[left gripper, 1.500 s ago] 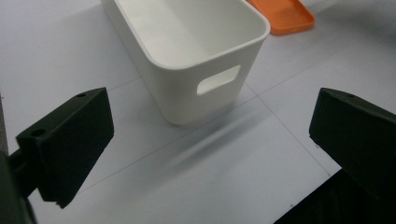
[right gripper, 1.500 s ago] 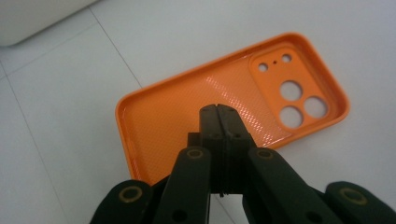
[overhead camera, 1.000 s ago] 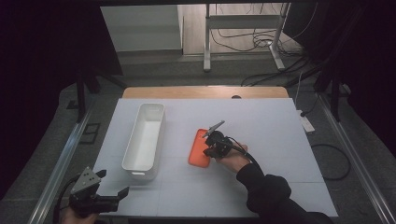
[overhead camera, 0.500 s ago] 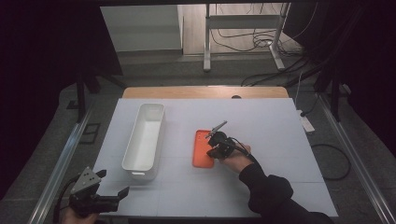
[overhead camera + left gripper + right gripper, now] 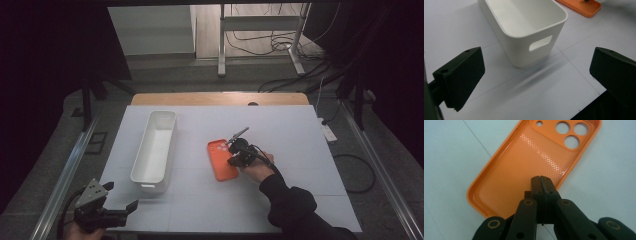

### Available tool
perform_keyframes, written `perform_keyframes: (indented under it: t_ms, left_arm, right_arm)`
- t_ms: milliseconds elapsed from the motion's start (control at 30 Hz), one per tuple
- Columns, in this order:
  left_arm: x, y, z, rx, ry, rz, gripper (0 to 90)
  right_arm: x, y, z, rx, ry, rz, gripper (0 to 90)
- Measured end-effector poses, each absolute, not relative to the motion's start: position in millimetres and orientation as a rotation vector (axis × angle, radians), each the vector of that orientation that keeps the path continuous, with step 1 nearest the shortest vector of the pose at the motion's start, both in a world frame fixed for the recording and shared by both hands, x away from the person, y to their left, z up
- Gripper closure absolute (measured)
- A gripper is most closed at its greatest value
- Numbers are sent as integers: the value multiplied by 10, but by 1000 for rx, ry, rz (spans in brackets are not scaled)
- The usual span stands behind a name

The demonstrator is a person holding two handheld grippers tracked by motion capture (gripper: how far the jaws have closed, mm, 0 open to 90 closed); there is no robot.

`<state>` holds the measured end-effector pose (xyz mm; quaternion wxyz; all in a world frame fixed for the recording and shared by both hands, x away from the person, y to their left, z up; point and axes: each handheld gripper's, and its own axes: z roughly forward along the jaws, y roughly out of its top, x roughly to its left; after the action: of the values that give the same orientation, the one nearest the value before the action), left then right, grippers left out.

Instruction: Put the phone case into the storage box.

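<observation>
Pinching the orange phone case (image 5: pixel 529 162) by its long edge, our right gripper (image 5: pixel 541 182) stays fully closed while our left gripper (image 5: pixel 534 82) waits wide open, empty, beside the white bin (image 5: pixel 524 22).

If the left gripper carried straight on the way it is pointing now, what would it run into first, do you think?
Most likely the white bin. In the left gripper view its near end wall, with the handle slot, sits between the open jaws of the left gripper, with bare table before it. The orange phone case lies farther off.

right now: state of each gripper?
Left gripper: open, holding nothing, beside the white bin.
Right gripper: shut on the orange phone case rim.
</observation>
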<state>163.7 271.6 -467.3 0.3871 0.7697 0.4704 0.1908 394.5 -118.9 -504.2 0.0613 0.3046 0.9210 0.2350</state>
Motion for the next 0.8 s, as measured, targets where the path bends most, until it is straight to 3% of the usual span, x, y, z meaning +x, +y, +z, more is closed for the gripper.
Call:
perform_keyframes:
  t_ms: [800]
  left_arm:
    - [1640, 2716, -4674, 1957, 1201, 482, 6]
  right_arm:
    - [4104, -1395, -5043, 982, 2733, 699, 891]
